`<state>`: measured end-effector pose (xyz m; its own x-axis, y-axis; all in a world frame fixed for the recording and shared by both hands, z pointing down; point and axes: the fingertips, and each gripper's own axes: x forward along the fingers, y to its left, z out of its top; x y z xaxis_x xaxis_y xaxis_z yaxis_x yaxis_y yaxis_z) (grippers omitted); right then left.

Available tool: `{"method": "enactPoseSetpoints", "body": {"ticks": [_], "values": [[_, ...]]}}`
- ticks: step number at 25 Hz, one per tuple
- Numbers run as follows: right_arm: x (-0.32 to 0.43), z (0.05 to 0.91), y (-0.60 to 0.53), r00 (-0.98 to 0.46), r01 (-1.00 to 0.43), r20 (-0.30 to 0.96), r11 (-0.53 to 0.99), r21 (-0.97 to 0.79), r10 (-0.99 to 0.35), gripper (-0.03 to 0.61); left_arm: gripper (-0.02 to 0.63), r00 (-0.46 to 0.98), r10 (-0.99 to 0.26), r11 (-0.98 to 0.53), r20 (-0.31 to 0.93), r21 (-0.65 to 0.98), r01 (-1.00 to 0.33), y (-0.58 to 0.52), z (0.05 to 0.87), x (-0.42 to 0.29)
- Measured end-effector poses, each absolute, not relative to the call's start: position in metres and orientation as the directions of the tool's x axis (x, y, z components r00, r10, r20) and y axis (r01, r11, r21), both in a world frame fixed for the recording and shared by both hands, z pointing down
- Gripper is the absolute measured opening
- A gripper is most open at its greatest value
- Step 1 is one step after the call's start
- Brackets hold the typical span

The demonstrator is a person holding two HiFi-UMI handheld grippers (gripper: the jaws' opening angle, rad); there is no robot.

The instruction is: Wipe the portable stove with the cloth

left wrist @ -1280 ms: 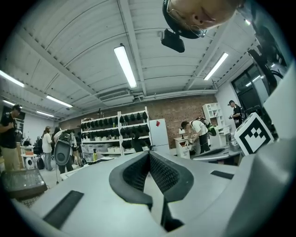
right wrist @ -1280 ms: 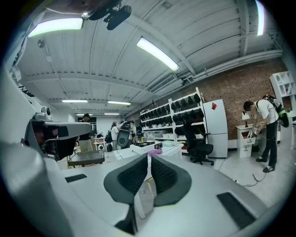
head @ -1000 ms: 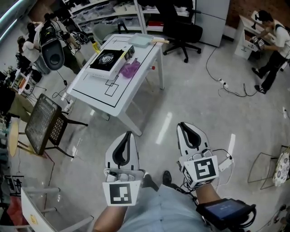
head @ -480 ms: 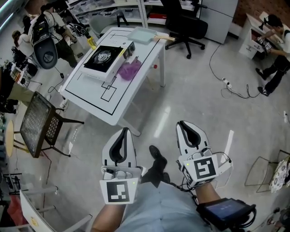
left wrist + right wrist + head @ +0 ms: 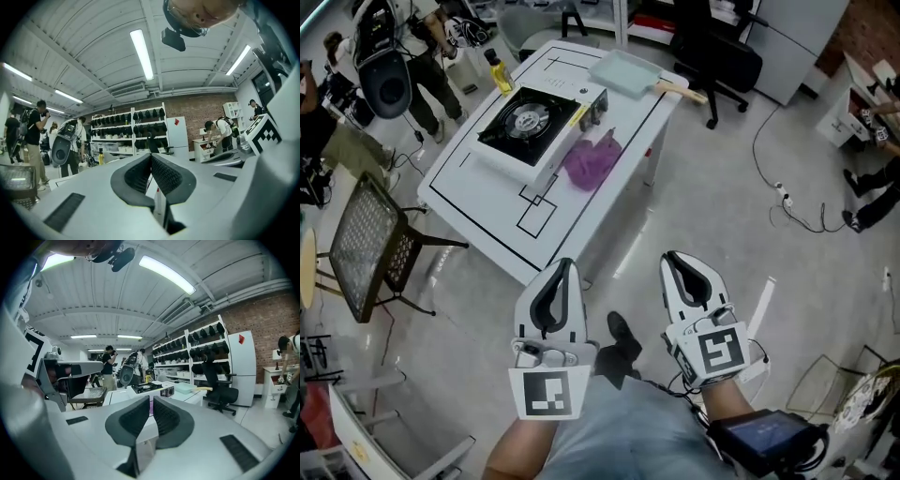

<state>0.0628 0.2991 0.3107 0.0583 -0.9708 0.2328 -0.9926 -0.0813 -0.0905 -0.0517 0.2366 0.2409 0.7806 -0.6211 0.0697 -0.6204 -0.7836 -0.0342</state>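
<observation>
White worktop with black line markings, upper left of the head view.
Item 1: portable stove, black top, set toward the worktop's far side. Its long knobbed face runs roughly 7 to 1 o'clock.
Item 2: cloth, purple, crumpled, just beside that face at the stove's 4 o'clock, untouched.
Item 3: left gripper, jaws pressed together, nothing between. The cloth lies about 12 o'clock from it, well apart, across the floor.
Item 4: right gripper, jaws likewise together, empty. Cloth at about 11 o'clock.
Left judged marginally nearer. Wiping not begun; reaching the worktop comes first, then spreading 1 pair of jaws over the cloth.
</observation>
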Motion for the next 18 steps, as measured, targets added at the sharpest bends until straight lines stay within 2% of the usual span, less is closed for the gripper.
{"method": "enactPoseSetpoints", "body": {"ticks": [8,18], "values": [[0.076,0.280,0.206,-0.034,-0.999,0.168,0.028,-0.041,-0.985,0.054,0.018,0.724,-0.690,-0.723,0.000,-0.040,-0.689,0.162,0.215,-0.047],[0.091,0.255,0.154,-0.161,-0.987,0.099,0.161,-0.007,-0.982,0.055,0.018,0.645,-0.763,-0.641,-0.040,-0.080,-0.763,0.130,0.194,-0.041]]}}
